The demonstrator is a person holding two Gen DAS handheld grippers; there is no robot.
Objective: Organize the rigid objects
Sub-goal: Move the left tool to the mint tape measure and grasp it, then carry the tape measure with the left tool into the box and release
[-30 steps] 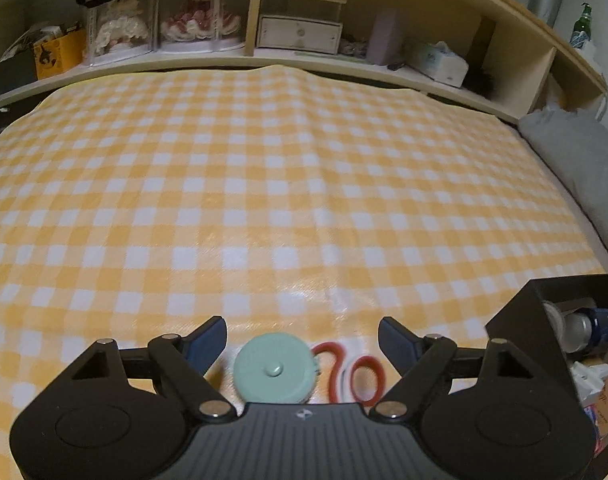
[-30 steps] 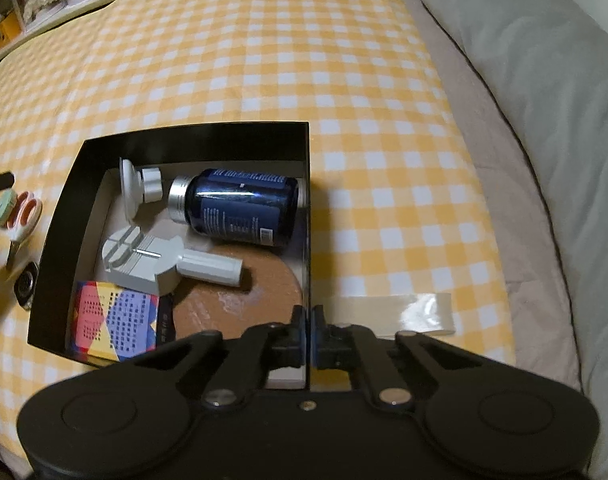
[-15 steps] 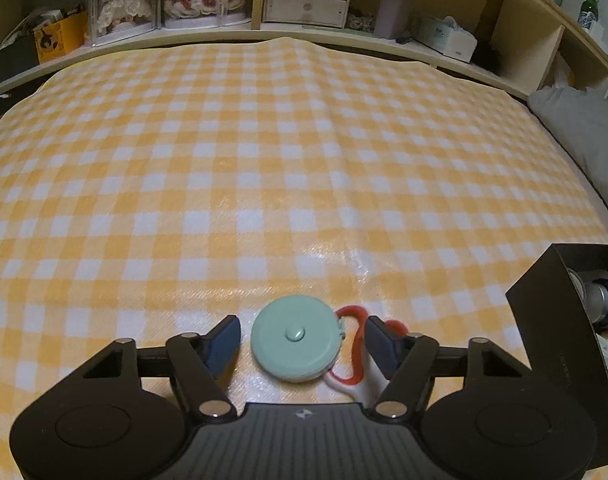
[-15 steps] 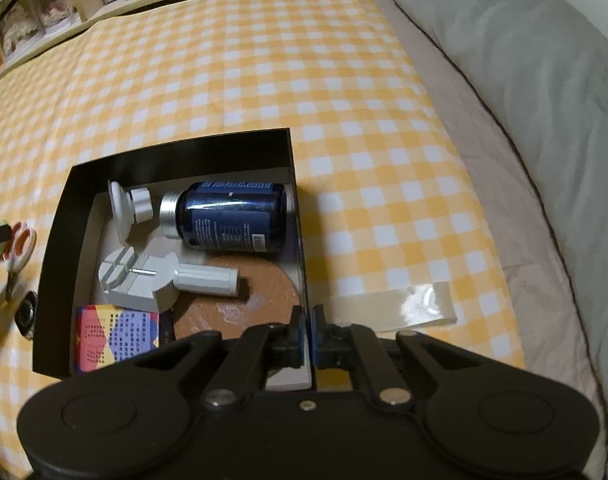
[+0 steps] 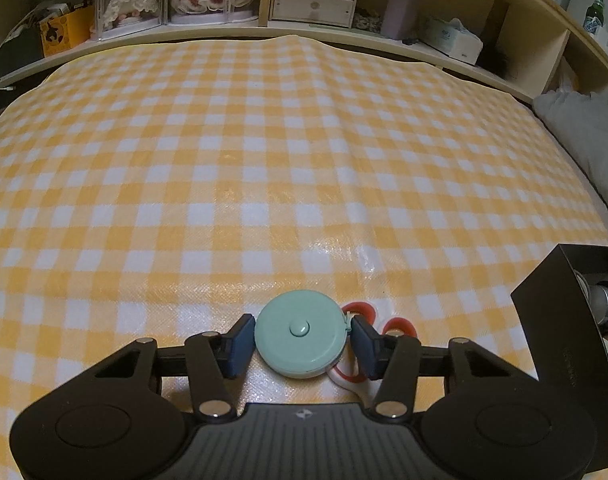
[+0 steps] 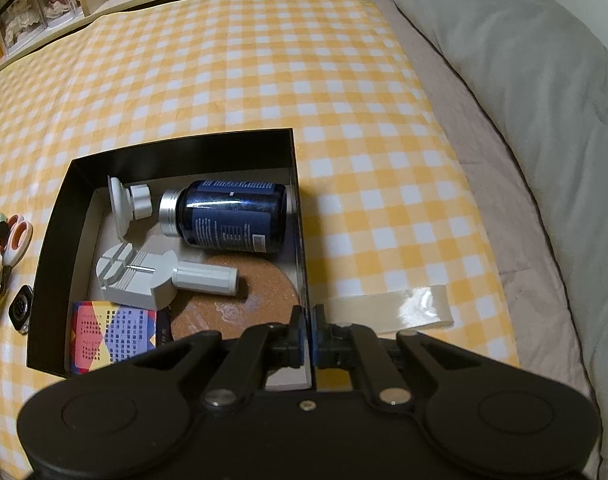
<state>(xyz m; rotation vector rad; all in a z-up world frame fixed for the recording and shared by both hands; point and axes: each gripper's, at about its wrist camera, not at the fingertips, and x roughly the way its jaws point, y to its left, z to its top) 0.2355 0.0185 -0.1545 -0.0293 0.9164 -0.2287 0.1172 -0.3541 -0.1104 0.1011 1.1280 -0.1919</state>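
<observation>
A round mint-green tape measure (image 5: 301, 334) lies on the yellow checked cloth, on top of red-handled scissors (image 5: 396, 326). My left gripper (image 5: 303, 333) straddles it. Its jaws are closing, and both pads meet the disc's rim. In the right wrist view, the black box (image 6: 183, 148) holds a dark blue bottle (image 6: 231, 216), a grey tool (image 6: 143, 276), a cork disc (image 6: 239, 304) and a colourful pack (image 6: 111, 336). My right gripper (image 6: 308, 332) is shut on the box's right wall. The scissors (image 6: 15, 236) lie left of the box.
A small watch face (image 6: 20, 308) lies left of the box by the scissors' tips. A strip of clear tape (image 6: 404, 304) holds the cloth's edge at the right. A grey pillow (image 6: 524, 100) lies further right. Shelves (image 5: 304, 0) with boxes line the far edge.
The left jaws have closed in from wide apart to the tape measure's rim. The disc now sits further forward between the fingers. The right gripper has kept its grip on the box wall.
</observation>
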